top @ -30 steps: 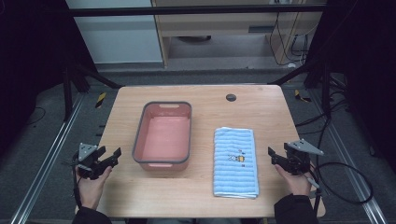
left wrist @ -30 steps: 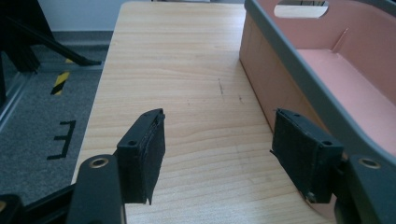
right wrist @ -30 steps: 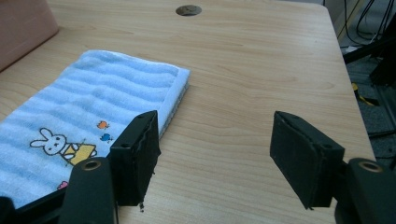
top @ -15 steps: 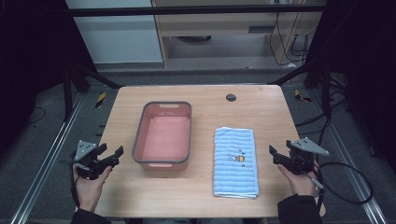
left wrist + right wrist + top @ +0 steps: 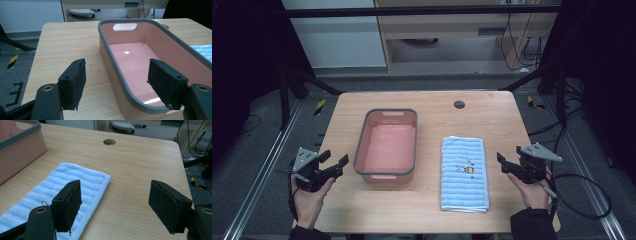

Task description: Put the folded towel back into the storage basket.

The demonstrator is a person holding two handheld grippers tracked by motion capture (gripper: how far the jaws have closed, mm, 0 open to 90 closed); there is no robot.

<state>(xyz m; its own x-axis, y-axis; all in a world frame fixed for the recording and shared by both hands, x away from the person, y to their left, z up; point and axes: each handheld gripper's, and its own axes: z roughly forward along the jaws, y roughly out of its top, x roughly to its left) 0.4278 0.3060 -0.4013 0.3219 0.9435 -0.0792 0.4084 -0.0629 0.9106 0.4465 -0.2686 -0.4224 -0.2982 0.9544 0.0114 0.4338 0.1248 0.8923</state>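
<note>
A pink tub with a grey rim (image 5: 364, 145) stands left of centre on the wooden table (image 5: 492, 119); its inside is bare (image 5: 130, 60). A folded light-blue towel (image 5: 464, 172) with a small embroidered figure lies flat to its right (image 5: 75, 182). My left gripper (image 5: 334, 166) is open near the table's left edge, its jaws standing either side of the tub's near left corner (image 5: 117, 87). My right gripper (image 5: 506, 163) is open at the right edge, just right of the towel, with nothing between its jaws (image 5: 115, 205).
A round dark cable hole (image 5: 459, 104) sits near the table's far edge (image 5: 109, 141). Cables (image 5: 582, 195) trail from the right gripper over the floor. Dark frame posts and a cabinet stand behind the table.
Both hands have drifted slightly down and outward along the table's near edge. Tub and towel have not moved.
</note>
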